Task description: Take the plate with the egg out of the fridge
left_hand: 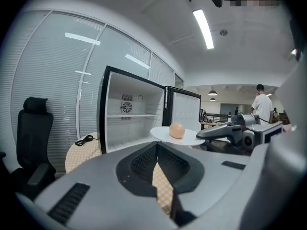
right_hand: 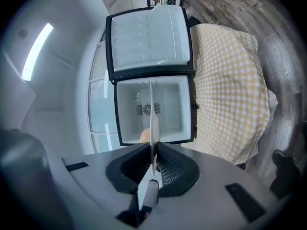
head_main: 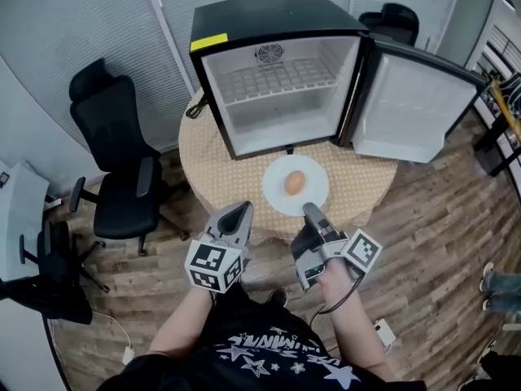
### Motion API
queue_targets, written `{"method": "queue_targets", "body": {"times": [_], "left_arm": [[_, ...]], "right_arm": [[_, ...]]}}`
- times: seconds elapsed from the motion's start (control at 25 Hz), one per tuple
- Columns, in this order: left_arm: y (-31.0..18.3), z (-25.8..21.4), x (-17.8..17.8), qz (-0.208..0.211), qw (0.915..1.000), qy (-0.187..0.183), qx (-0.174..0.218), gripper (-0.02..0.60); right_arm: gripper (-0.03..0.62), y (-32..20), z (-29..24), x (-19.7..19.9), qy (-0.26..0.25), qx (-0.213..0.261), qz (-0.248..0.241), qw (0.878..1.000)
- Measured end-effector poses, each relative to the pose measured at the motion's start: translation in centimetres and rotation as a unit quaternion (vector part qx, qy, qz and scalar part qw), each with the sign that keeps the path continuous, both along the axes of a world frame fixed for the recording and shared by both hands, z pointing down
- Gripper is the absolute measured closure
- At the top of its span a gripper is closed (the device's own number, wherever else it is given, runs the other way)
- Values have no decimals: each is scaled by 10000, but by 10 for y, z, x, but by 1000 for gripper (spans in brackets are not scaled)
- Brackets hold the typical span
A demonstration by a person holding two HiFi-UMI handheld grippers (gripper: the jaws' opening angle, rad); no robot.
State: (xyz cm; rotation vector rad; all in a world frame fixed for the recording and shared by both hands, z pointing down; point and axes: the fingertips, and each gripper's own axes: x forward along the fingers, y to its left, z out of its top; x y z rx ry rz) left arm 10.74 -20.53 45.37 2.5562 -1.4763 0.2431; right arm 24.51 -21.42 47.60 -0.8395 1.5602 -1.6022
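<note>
A white plate (head_main: 279, 199) with a brown egg (head_main: 294, 182) on it hangs over the round table (head_main: 366, 182), just in front of the open black mini fridge (head_main: 277, 80). My right gripper (head_main: 310, 210) is shut on the plate's near rim. In the right gripper view the plate (right_hand: 154, 123) stands edge-on between the pads, and the egg (right_hand: 145, 135) peeks out on its left. My left gripper (head_main: 242, 208) is shut and empty, left of the plate and apart from it. In its view, the egg (left_hand: 177, 130) and plate (left_hand: 192, 139) float ahead of the jaws (left_hand: 157, 150).
The fridge door (head_main: 411, 108) stands swung open to the right. The fridge's wire shelf (head_main: 277, 80) is bare. A black cable (head_main: 194, 108) lies on the yellow checked cloth left of the fridge. Black office chairs (head_main: 118, 157) stand to the left on the wooden floor.
</note>
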Motion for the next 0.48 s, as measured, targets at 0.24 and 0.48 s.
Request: {"method": "queue_targets", "body": {"times": [0.24, 0.48], "left_arm": [[0, 0, 12, 135, 9999, -82, 0, 574], [-6, -1, 7, 240, 9997, -26, 10, 574]], "right_arm": [[546, 4, 10, 13, 30, -83, 63, 9999], [546, 0, 3, 9, 109, -32, 102, 9999]]}}
